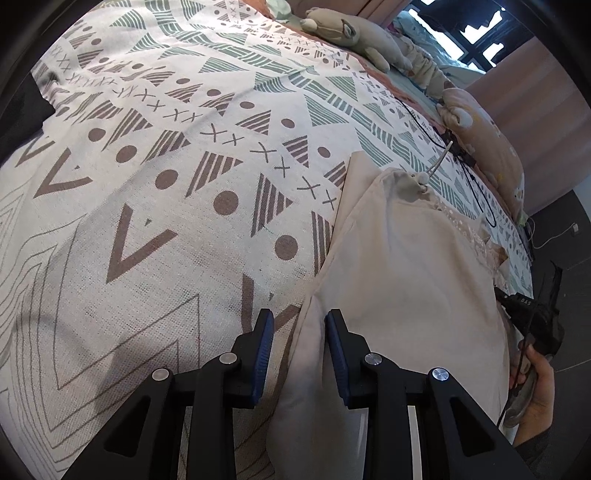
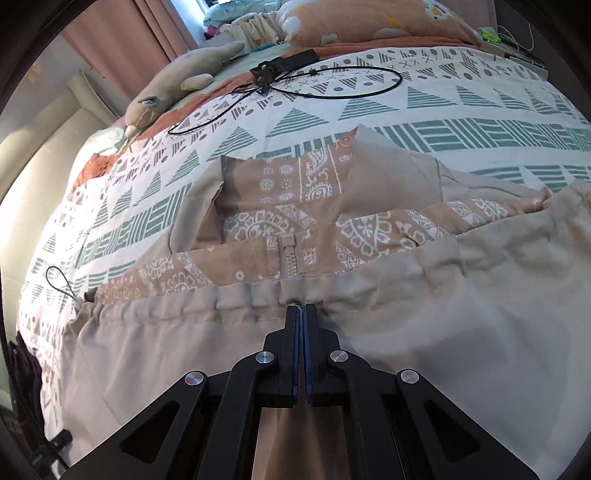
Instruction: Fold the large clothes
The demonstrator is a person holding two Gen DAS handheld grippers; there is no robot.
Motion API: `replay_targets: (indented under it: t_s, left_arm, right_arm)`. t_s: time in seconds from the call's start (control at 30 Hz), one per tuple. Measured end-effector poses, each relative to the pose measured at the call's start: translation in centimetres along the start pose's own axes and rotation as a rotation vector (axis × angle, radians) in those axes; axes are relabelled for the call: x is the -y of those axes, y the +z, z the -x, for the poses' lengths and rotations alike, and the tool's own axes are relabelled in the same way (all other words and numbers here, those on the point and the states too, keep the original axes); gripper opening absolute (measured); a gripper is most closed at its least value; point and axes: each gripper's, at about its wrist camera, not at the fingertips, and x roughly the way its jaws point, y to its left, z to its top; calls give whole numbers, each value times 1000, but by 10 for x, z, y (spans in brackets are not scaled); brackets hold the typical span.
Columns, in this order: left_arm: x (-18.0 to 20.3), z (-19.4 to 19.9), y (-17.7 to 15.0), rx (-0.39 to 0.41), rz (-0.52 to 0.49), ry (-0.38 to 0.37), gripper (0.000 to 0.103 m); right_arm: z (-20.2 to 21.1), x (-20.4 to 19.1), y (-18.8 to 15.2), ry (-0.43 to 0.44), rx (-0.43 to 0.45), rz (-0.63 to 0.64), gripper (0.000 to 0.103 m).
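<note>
A large beige jacket (image 1: 406, 280) with a drawstring hem lies on the patterned bedspread (image 1: 166, 166). My left gripper (image 1: 299, 321) is open, its fingers on either side of the jacket's left edge, low over the bed. In the right wrist view the jacket (image 2: 480, 332) is folded over, showing its paisley lining (image 2: 280, 218) and a zipper (image 2: 290, 258). My right gripper (image 2: 302, 308) is shut on the jacket's gathered hem at the middle. A drawstring cord (image 2: 61, 284) sticks out at the hem's left end.
A grey plush toy (image 2: 173, 88) and an orange pillow (image 2: 369, 22) lie at the head of the bed. A black cable with a small device (image 2: 295, 79) lies on the bedspread beyond the jacket. The bed edge and dark floor (image 1: 576, 236) are to the right.
</note>
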Motion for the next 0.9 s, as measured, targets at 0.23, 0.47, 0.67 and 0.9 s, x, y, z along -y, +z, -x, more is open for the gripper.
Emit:
replay_targets:
  t_s: [0.23, 0.47, 0.67, 0.9]
  left_arm:
    - [-5, 13, -3, -21, 55, -30, 37]
    - [-23, 39, -25, -14, 134, -98, 63]
    - [-38, 51, -49, -32, 211, -147, 63]
    - [-25, 53, -66, -56, 186, -188, 63]
  right_arm:
    - [4, -1, 6, 14, -24, -8, 5]
    - [38, 6, -16, 48, -17, -43, 36]
    - [64, 11, -35, 61, -1, -70, 36]
    - [100, 18, -64, 61, 46, -73, 36]
